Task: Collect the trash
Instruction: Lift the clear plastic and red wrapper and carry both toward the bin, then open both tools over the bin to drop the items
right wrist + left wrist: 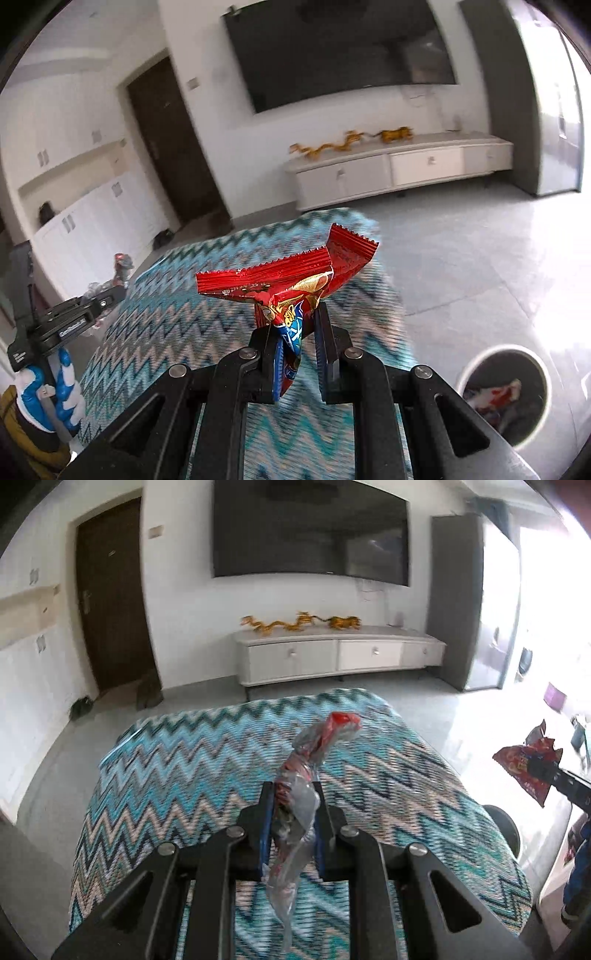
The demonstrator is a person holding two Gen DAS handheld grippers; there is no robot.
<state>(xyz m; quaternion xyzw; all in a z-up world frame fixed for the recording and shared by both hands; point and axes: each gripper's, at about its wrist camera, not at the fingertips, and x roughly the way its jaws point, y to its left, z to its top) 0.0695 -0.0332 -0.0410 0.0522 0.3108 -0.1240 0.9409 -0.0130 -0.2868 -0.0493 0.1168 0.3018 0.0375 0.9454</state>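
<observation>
Closest in the left wrist view, at bottom centre of the frame, the left gripper has its fingers pinching a crumpled clear plastic wrapper with red print. The wrapper twists upward past the fingertips and also trails down toward the bottom edge.

In the right wrist view, also at bottom centre, the right gripper has its fingers pinching a red snack wrapper with blue and gold print (its crimped ends fan out above the fingertips).

Beneath both grippers lies the surface, covered in a teal, white and dark zigzag cloth. At the left edge of the right wrist view, the other gripper is carried by a hand in a blue and white glove. At the right edge of the left wrist view, the red wrapper shows again in dark fingers.

At the lower right of the right wrist view, a round white trash bin stands on the pale tiled floor, with trash already inside.

Farther back, along the far wall, a low white cabinet carries golden dragon figures. Above it hangs a large dark television. A dark brown door is at the upper left.
</observation>
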